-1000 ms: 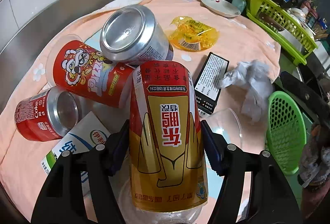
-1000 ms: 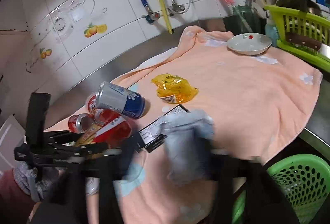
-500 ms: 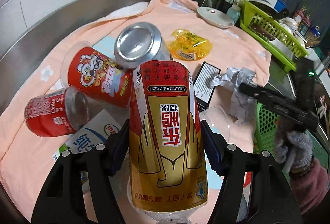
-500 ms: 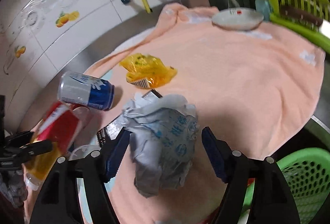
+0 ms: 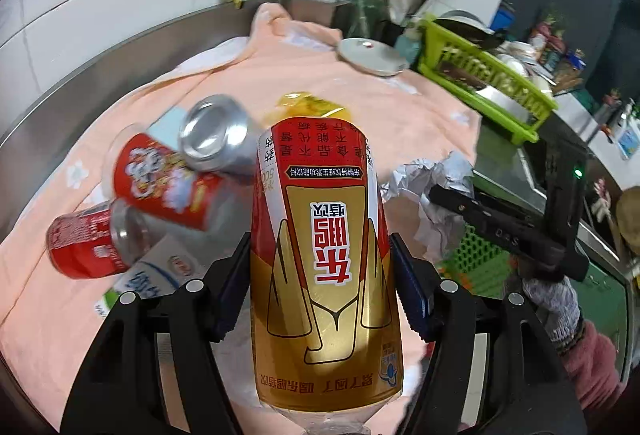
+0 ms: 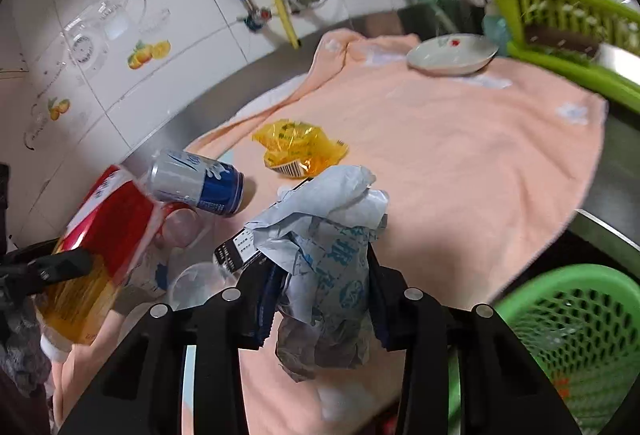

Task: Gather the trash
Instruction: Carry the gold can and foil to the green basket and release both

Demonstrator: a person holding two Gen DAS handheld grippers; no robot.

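right hand-held gripper [image 6: 326, 295]: jaws are closing in on the crumpled paper wrapper [image 6: 324, 259], pads now pressing its sides; a second ago the wad was sitting loose between wide jaws.
left hand-held gripper [image 5: 320, 275]: clamped on the gold-and-red bottle [image 5: 324, 255], same grip as a second ago, and it is lifting off the pile.
meaning: both pieces of trash are now in hand; judging next step is carrying them to the green basket [image 6: 568, 319], just right of and below the right hand-held gripper.
wrapper look: pale blue-grey, printed, crushed and floppy, bulging above and below the pads; likely compressing more under grip.
bottle look: clear plastic, label upside down, neck pointing toward the camera.
beyond the grippers: blue-and-silver can [image 6: 198, 181], red can [image 5: 86, 247], red cup [image 5: 160, 181], black box [image 6: 236, 251], yellow wrapper [image 6: 298, 149] are lying ahead on the peach towel [image 6: 460, 155] covering the surface.
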